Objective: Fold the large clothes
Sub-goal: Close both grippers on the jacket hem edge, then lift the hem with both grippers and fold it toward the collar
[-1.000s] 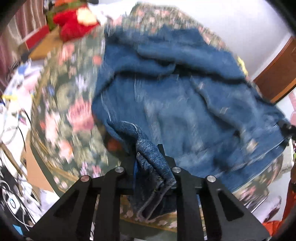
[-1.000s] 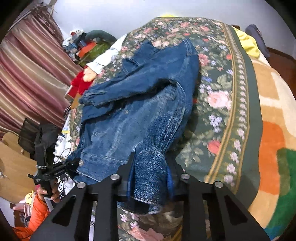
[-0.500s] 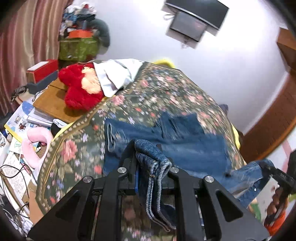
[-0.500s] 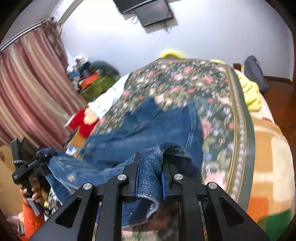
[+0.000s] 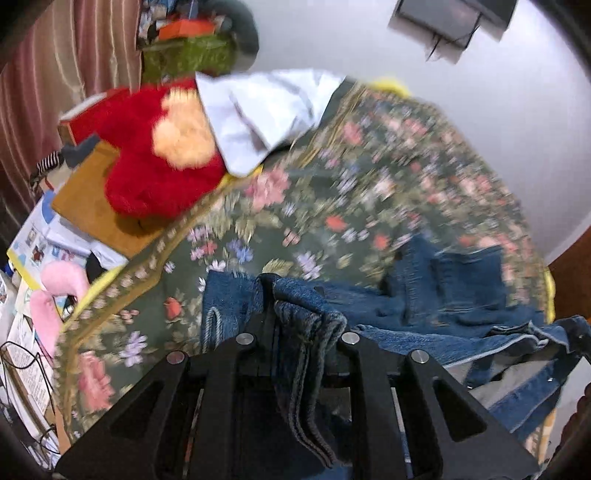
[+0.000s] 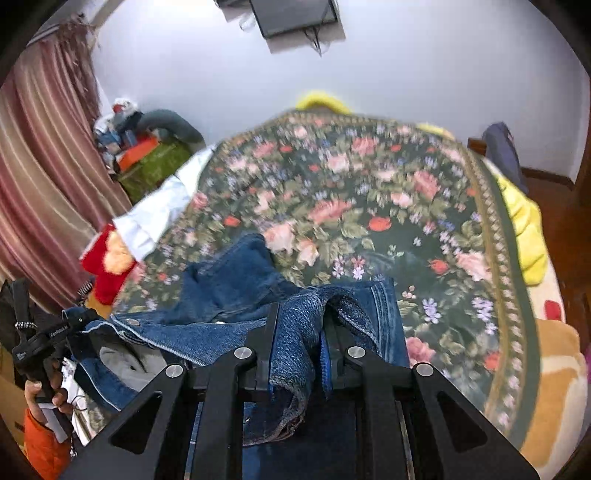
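A blue denim jacket lies on a floral bedspread, its near part lifted off the bed. My left gripper is shut on a bunched fold of the jacket, and denim hangs down between its fingers. My right gripper is shut on another fold of the same jacket. The far part of the jacket still rests on the bedspread. The left gripper with the hand holding it shows at the left edge of the right wrist view.
A red plush toy and a white garment lie at the bed's far left edge. Books, papers and a pink object clutter the floor on the left. A yellow blanket lies at the right. A screen hangs on the far wall.
Both grippers have lifted the jacket's near edge and carried it forward over the bed. The views tilted up from the spread jacket to the far wall. Both stayed shut on denim.
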Available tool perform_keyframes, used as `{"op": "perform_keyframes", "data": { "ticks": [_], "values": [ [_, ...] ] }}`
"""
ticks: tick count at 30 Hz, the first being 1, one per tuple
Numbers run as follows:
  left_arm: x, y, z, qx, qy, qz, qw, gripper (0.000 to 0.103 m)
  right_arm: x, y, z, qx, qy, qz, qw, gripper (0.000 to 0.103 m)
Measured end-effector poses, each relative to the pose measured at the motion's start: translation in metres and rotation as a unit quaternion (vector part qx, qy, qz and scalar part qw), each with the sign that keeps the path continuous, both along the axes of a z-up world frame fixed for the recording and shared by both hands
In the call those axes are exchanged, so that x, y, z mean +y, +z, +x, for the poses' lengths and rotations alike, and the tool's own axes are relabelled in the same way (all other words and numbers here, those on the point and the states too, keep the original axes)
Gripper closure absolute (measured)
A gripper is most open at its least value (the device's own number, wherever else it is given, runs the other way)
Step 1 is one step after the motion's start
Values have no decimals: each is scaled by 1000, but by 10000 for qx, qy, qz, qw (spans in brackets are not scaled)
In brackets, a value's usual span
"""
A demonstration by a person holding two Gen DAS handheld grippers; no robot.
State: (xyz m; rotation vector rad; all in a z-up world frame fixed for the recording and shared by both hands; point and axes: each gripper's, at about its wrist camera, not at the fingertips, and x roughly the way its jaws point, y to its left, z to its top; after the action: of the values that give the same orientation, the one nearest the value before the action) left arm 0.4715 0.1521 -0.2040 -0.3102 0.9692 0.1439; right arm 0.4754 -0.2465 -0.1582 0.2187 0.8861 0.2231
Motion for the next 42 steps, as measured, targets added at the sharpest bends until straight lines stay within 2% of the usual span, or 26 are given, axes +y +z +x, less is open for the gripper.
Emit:
{"op": "perform_keyframes", "data": {
  "ticks": [2,4,6,9,11,14,17,18,19,20,22,25,26,28,30,33,36,39,42],
  "values": [
    [1,-21,9,216,50,-6,9998,85,-2,-21,17,242,-9,-36,9997,88],
    [-1,-33,12,194,-2,132,9997,84,-6,-41,27,476,1,-8,9989,88],
    [-12,-35,11,174,-112,487,9986,83,-14,-59,33,726,69,143,9972,88],
    [-25,-37,12,235,-326,1019,9940,83,-28,-69,35,923,87,514,9944,88],
    [-27,-38,13,271,-423,1135,9923,83,-36,-65,32,960,95,661,9931,88],
    [-20,-37,16,381,-388,960,9939,83,-44,-49,22,859,-18,569,9947,87],
    [-16,-28,16,466,-372,726,9956,81,-67,-18,4,470,-762,-171,9958,87],
    [-16,-21,12,460,-378,651,9961,79,-73,-12,0,431,-832,-263,9953,87],
    [-16,-11,8,414,-380,609,9966,72,-79,-4,-6,425,-732,-249,9961,87],
    [-16,-1,3,342,-345,680,9965,60,-83,1,-12,455,-588,-199,9970,87],
    [-17,24,-11,40,-260,988,9948,48,-86,12,-28,473,-329,-299,9979,88],
    [-20,60,-35,-338,-382,1387,9890,41,-77,24,-51,317,-45,-777,9965,87],
    [-23,70,-44,-441,-479,1480,9868,36,-72,27,-58,271,46,-886,9957,87],
    [-29,81,-58,-578,-669,1547,9840,26,-59,31,-72,186,322,-970,9946,88],
    [-40,85,-74,-653,-945,1656,9795,24,-46,33,-84,109,577,-964,9936,87],
    [-61,75,-92,-617,-1368,1701,9739,20,-22,29,-96,97,875,-869,9923,87],
    [-88,45,-103,-367,-1883,1694,9667,20,4,17,-99,234,1152,-717,9905,87],
    [-111,16,-104,-211,-2168,1950,9563,20,27,1,-97,416,1390,-661,9872,88],
    [-123,-11,-91,41,-2161,1950,9567,20,54,-21,-90,636,1637,-658,9823,88]
  ]
}}
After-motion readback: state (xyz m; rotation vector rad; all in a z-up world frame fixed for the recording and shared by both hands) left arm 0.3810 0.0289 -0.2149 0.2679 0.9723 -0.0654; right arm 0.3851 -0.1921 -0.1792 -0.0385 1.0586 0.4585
